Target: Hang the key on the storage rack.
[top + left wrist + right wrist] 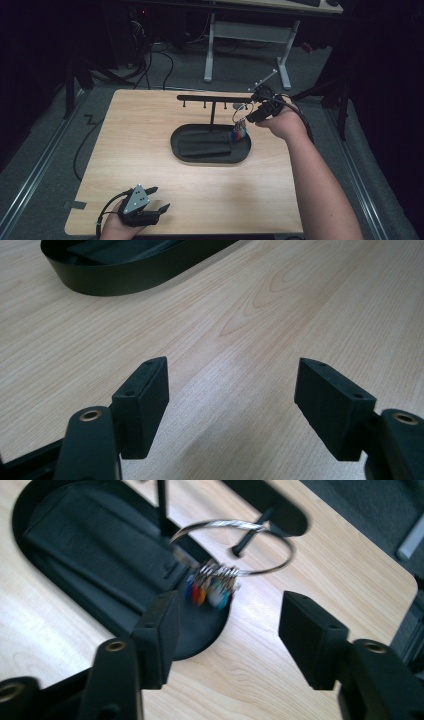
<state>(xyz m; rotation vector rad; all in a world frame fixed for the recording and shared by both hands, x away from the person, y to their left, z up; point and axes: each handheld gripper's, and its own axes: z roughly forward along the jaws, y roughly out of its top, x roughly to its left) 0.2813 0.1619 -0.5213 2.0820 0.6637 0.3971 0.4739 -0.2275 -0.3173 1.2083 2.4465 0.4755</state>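
Observation:
A black stand (212, 99) with a crossbar and short pegs rises from a black oval tray (210, 145). A wire ring (239, 106) hangs on a peg near the bar's right end, with several coloured tags (240, 132) dangling over the tray's right side. My right gripper (251, 111) is just right of the ring and open. In the right gripper view the ring (235, 547) loops over a peg (248, 537), the tags (210, 587) hang just beyond the jaws, and nothing sits between them (230, 625). My left gripper (161, 198) rests open near the table's front left corner.
The wooden table (145, 135) carries the tray in its middle; a dark folded insert (202, 145) lies in the tray. The left gripper view shows bare wood between its open jaws (232, 400) and the tray's rim (125, 280) farther off. A desk frame (247, 35) stands behind.

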